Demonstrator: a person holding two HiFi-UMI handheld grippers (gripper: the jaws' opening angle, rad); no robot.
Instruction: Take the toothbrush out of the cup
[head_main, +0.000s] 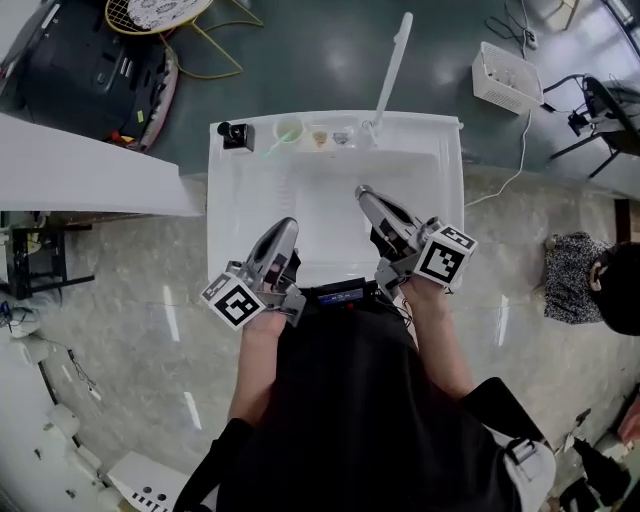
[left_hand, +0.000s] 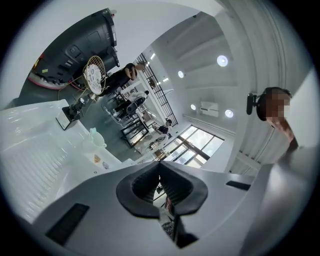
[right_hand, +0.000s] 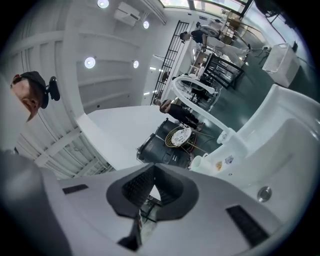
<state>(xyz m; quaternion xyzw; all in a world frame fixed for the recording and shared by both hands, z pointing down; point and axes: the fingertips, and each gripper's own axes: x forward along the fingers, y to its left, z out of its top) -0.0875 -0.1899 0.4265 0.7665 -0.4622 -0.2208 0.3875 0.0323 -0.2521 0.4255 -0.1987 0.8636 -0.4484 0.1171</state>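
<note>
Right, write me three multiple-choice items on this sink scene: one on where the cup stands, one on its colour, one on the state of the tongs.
1. Where does the cup stand?
A. On the back ledge of the sink, left of the tap in the head view
B. Down in the basin
C. On the floor

2. What colour is the cup?
A. Red
B. Pale green
C. Black

3. How are the left tongs and the right tongs?
A. Both shut, nothing between them
B. Left clamped on a toothbrush
C. Both wide open

Answers:
1 A, as the head view shows it in the row of small things along the ledge.
2 B, as it reads light green against the white sink.
3 A, as each gripper view shows its pads meeting with nothing between them.
</note>
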